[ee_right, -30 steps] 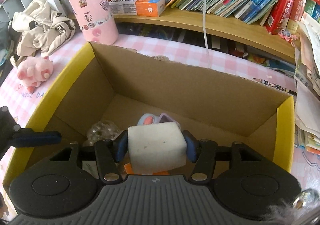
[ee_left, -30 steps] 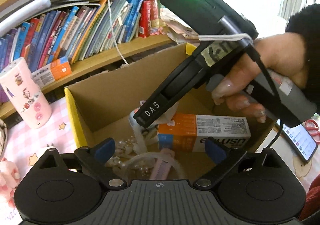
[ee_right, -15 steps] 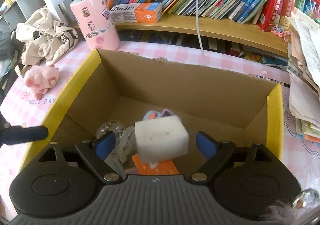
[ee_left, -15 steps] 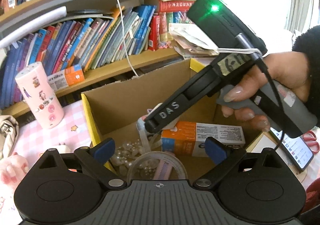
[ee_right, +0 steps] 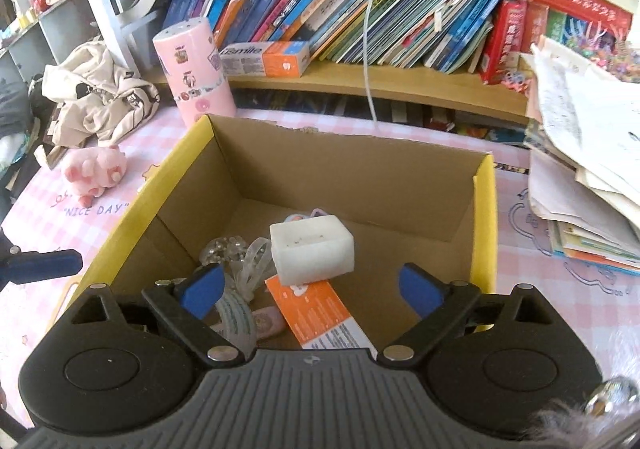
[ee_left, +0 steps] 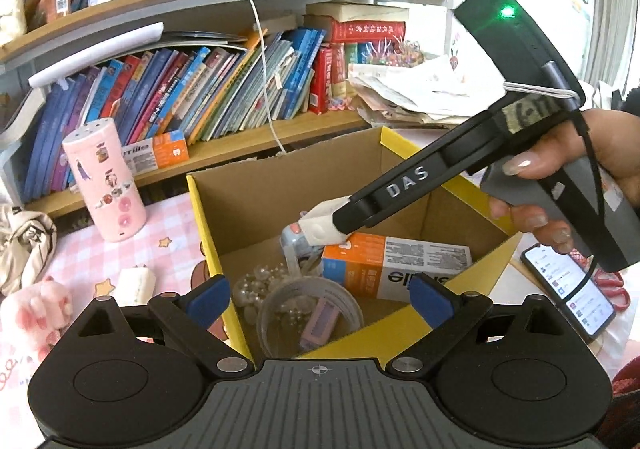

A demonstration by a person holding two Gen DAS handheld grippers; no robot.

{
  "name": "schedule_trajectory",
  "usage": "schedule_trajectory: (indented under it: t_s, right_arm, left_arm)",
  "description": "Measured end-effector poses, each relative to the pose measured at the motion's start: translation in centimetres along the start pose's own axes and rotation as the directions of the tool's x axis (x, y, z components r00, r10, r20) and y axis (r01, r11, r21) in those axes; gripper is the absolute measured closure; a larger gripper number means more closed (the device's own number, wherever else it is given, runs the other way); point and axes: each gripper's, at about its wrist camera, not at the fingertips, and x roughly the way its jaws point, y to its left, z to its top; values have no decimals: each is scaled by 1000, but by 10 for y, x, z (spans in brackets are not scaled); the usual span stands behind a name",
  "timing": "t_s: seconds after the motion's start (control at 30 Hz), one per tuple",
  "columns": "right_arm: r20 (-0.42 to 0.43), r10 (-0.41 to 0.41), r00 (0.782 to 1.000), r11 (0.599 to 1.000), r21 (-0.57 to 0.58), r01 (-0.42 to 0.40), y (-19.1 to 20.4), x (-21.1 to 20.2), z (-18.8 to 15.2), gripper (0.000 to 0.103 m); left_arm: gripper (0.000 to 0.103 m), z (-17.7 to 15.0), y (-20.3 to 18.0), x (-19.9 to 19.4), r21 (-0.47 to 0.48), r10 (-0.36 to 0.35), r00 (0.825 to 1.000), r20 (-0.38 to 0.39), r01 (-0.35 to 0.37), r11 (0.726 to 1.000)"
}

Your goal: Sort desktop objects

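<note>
Pink-checked cloth covers the desk (ee_right: pixel 540 261) beneath a shelf of crowded books, and at its centre we work over a yellow-rimmed cardboard box (ee_right: pixel 486 209) that takes the sorted clutter. Our right gripper (ee_right: pixel 310 285) hangs above the box with its jaws opening wide, nothing between the blue pads; the white sponge block (ee_right: pixel 312 249) now lies clear of them inside the box, resting partly on an orange toothpaste carton (ee_right: pixel 316 309) beside clear plastic odds and ends. Our left gripper (ee_left: pixel 320 295) hovers at the near rim, its jaws spread and empty.

We judge the drop-off step to be ending: the block is delivered and released. Items remain out on the cloth, among them a pink plush pig (ee_right: pixel 96 169), a small white block (ee_left: pixel 136 281) near the box's left wall and a pink sticker-covered canister (ee_right: pixel 196 69).

Next, we reckon, one hand must lift clear of the box walls, swing to one of those strays, straddle it with open pads, then close.
</note>
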Motion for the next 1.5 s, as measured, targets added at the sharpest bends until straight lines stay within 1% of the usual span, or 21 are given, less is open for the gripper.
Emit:
schedule_trajectory:
  t_s: [0.13, 0.37, 0.57, 0.73, 0.97, 1.2, 1.33, 1.5]
  right_arm:
    - [23, -19, 1000, 1000, 5, 18, 4, -13, -6, 8]
    - [72, -83, 994, 996, 25, 81, 16, -37, -14, 8]
    - [122, -154, 981, 987, 54, 148, 33, -61, -25, 5]
    - [143, -204, 968, 976, 103, 191, 47, -78, -38, 4]
    - [129, -269, 954, 948, 208, 240, 57, -96, -63, 4]
    - [88, -334, 939, 912, 282, 298, 70, -106, -94, 3]
    - [59, -365, 929, 894, 299, 332, 79, -105, -111, 2]
    - [22, -386, 922, 880, 310, 361, 94, -97, -132, 2]
  left_arm:
    - [5, -3, 1, -7, -6, -13, 1000, 12, 14, 1000]
    - [5, -12, 3, -24, 24, -52, 998, 35, 52, 998]
    - [5, -20, 10, -43, 53, -96, 994, 59, 93, 994]
    - [5, -27, 23, -56, 57, -119, 991, 68, 115, 992]
    - [5, -38, 41, -69, 58, -144, 987, 65, 140, 988]
    - [5, -46, 49, -78, 78, -179, 982, 62, 174, 982]
    - [5, -51, 52, -82, 86, -201, 978, 55, 196, 977]
    - [5, -60, 57, -83, 86, -218, 976, 28, 214, 973]
